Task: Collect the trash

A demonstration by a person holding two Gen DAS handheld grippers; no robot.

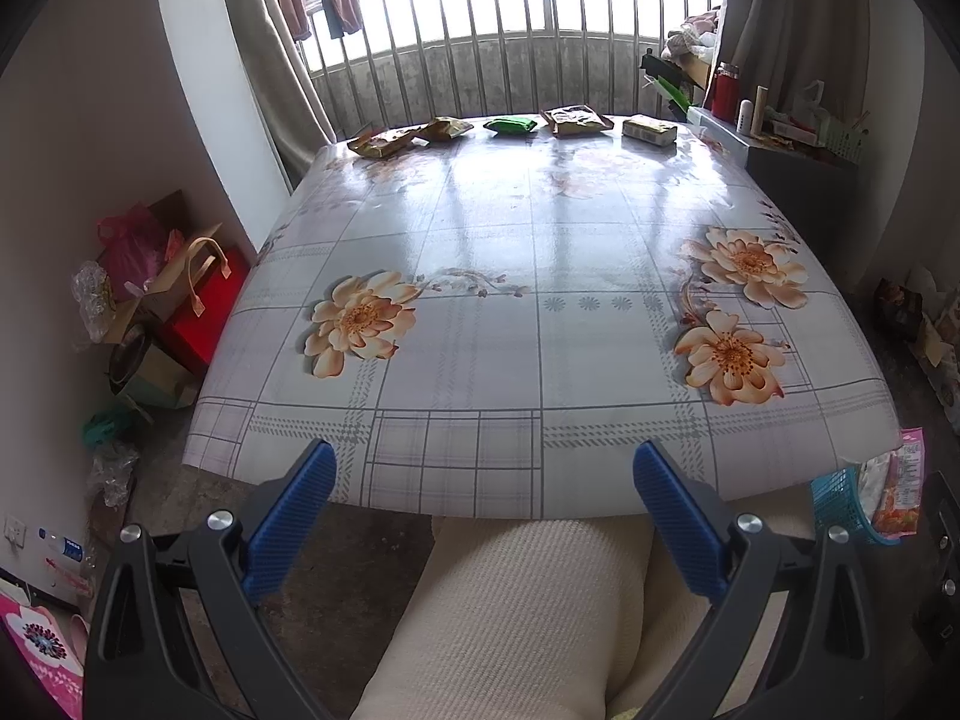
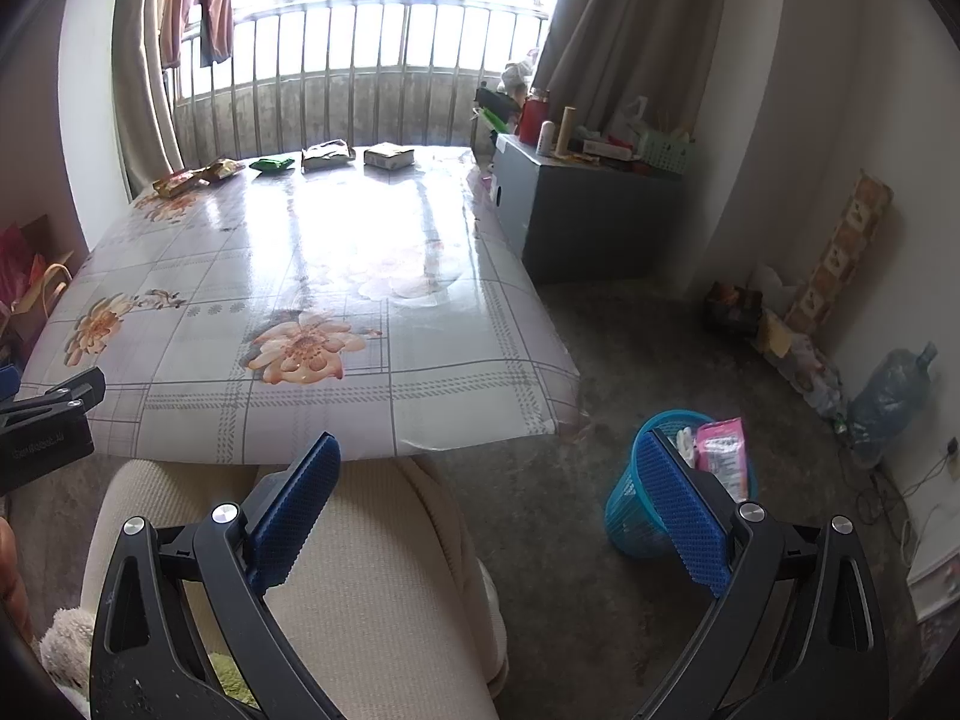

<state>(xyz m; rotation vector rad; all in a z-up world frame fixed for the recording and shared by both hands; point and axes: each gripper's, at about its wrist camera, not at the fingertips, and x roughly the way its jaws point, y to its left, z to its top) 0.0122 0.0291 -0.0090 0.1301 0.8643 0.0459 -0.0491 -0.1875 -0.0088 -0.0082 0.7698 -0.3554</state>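
While both jaws are held spread and empty at the near edge, five wrappers (image 1: 510,126) are lined along the far edge of the surface (image 1: 510,312); its middle is bare, a blue basket (image 2: 636,510) stands on the floor.

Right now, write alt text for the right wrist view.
The open right gripper hovers over a person's lap, facing a floral-clothed table with five snack packets along its far edge. A blue wastebasket holding wrappers stands on the floor, right.

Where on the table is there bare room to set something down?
Everything from the table's near edge up to the far packet row is bare. Only the far edge is crowded: yellow wrappers, green packet, tan packet, boxy pack.
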